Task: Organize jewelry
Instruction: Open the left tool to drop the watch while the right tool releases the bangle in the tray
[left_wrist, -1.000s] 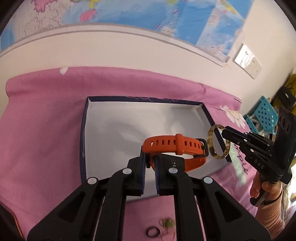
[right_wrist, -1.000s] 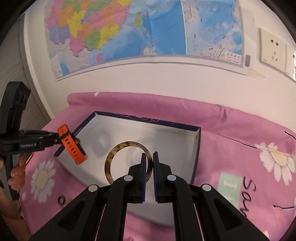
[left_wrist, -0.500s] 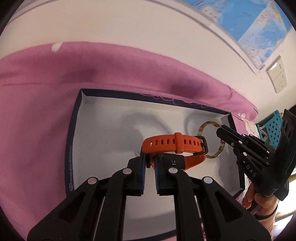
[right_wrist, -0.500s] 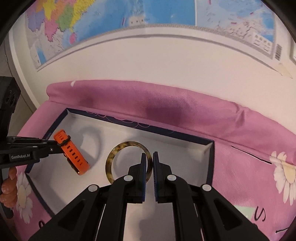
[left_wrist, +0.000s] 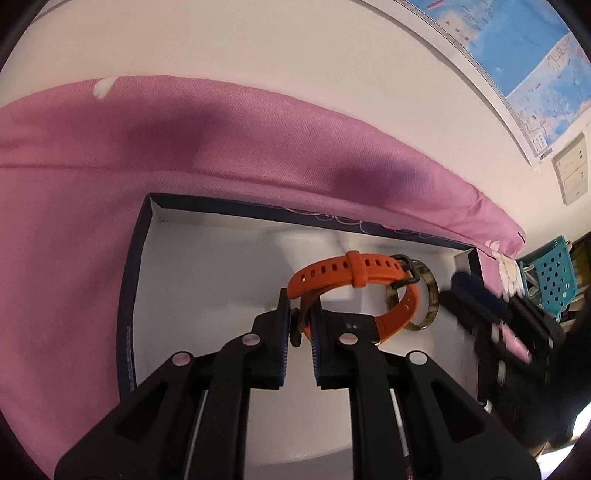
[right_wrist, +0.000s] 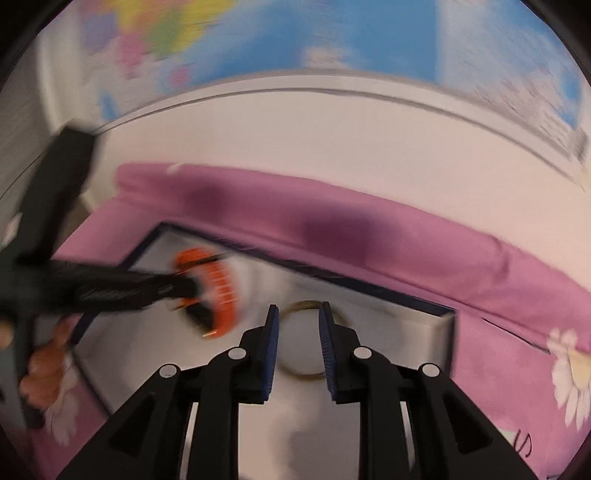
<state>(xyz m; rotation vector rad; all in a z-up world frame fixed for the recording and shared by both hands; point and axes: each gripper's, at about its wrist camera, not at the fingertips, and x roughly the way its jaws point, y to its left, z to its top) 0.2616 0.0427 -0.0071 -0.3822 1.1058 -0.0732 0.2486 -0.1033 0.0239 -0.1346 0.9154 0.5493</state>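
Observation:
A white box with a dark blue rim (left_wrist: 125, 295) lies on the pink cloth. My left gripper (left_wrist: 299, 325) is shut on the orange watch (left_wrist: 347, 273) and holds it over the box floor. The tortoiseshell bangle (left_wrist: 428, 299) stands inside the box at its right side, just behind the watch. In the blurred right wrist view my right gripper (right_wrist: 297, 332) is open, with the bangle (right_wrist: 306, 373) loose between and beyond its fingers on the box floor (right_wrist: 369, 325). The watch (right_wrist: 221, 291) and left gripper show at the left there.
The pink cloth (left_wrist: 74, 221) with daisy prints covers the table up to a white wall. A map (left_wrist: 535, 55) and a wall socket (left_wrist: 572, 173) are on the wall. A teal basket (left_wrist: 554, 273) stands off the table's right end.
My right gripper has opened and let go of the bangle, which now sits in the box. Both grippers have moved lower and further into the box. The left still holds the watch.

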